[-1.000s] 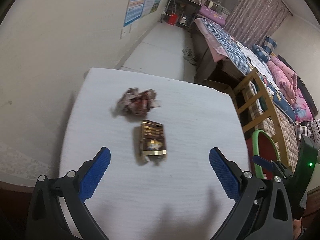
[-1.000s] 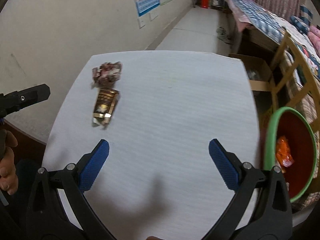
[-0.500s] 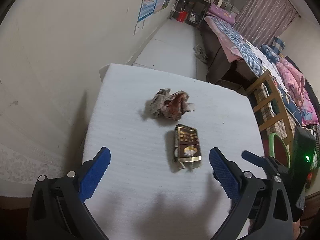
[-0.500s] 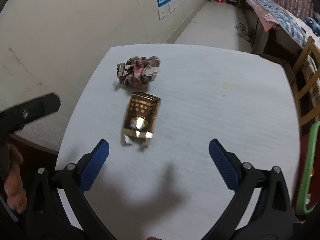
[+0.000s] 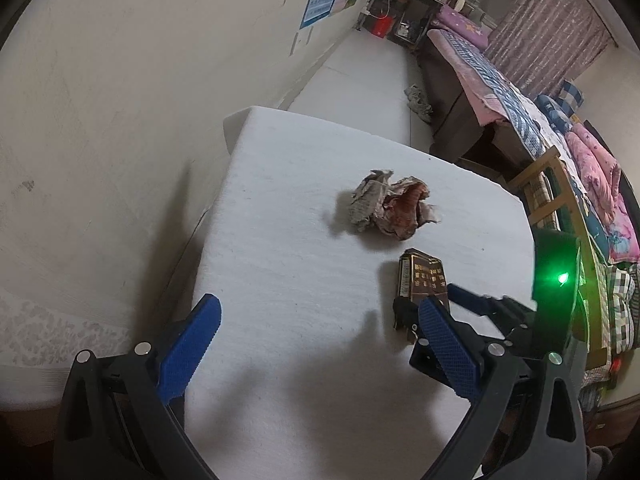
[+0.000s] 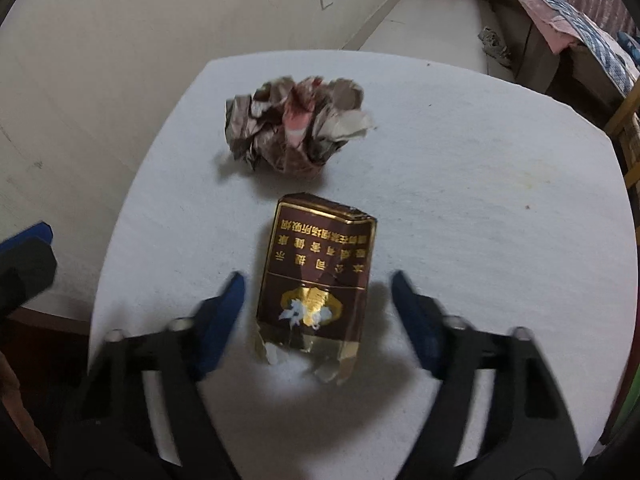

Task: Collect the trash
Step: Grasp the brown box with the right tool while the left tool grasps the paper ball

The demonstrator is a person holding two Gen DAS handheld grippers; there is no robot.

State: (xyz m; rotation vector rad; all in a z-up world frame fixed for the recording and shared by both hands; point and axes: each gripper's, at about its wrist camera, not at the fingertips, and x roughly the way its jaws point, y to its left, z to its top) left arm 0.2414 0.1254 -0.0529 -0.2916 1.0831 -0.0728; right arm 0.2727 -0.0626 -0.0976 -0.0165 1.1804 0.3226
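Note:
A brown and gold cigarette pack (image 6: pixel 318 276) lies flat on the white table (image 6: pixel 480 200). My right gripper (image 6: pixel 320 304) is open, its blue fingers on either side of the pack's near end, not touching it. A crumpled paper ball (image 6: pixel 296 128) lies just beyond the pack. In the left wrist view the pack (image 5: pixel 420 284) and the paper ball (image 5: pixel 392 208) lie right of centre. My left gripper (image 5: pixel 320 340) is open and empty over the table's near left part. The right gripper's fingers (image 5: pixel 464 300) reach in beside the pack.
A wall runs along the table's left side. A bed with pink and blue bedding (image 5: pixel 520 92) and a wooden chair (image 5: pixel 548 184) stand to the right. Floor lies beyond the table's far edge.
My right gripper has moved forward and down to the cigarette pack, and its fingers have narrowed around it. My left gripper has shifted left, so the trash now sits further right in its view.

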